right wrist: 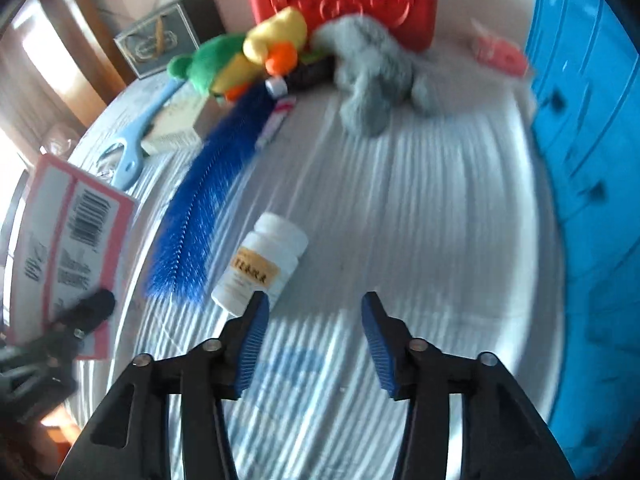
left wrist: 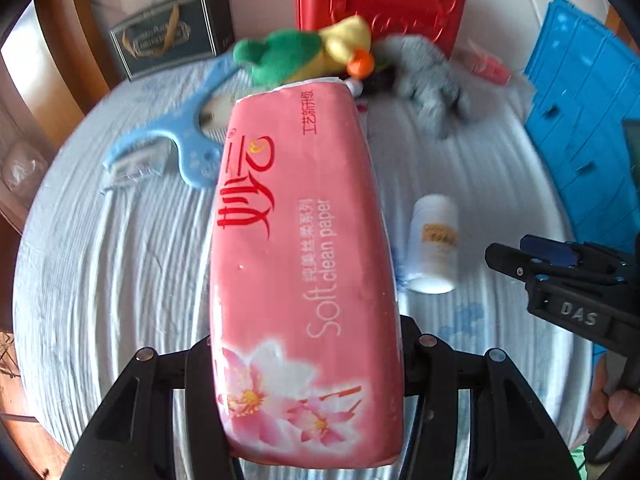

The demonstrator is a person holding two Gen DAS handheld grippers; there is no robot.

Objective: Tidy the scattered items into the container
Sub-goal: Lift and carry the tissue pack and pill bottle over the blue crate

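Fingers of the left gripper (left wrist: 308,392) clamp a pink plastic-wrapped tissue pack (left wrist: 300,264), lifted over the striped cloth; next, carry it right to the blue plastic container (left wrist: 584,128). Right gripper (right wrist: 312,340) hangs released, empty, near the white pill bottle (right wrist: 260,264), probably its next pick, though blur obscures.

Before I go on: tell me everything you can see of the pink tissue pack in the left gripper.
The pink tissue pack is a soft, glossy plastic-wrapped block, slightly bulged. Its front carries red Chinese characters, the white words "Soft clean paper" and pink blossoms at the near end. The right wrist view shows its back: a white panel with a barcode and small print. The left gripper clamps its near end on both sides, holding it lifted above the striped cloth, its long axis pointing away from the camera. Nothing else touches it.
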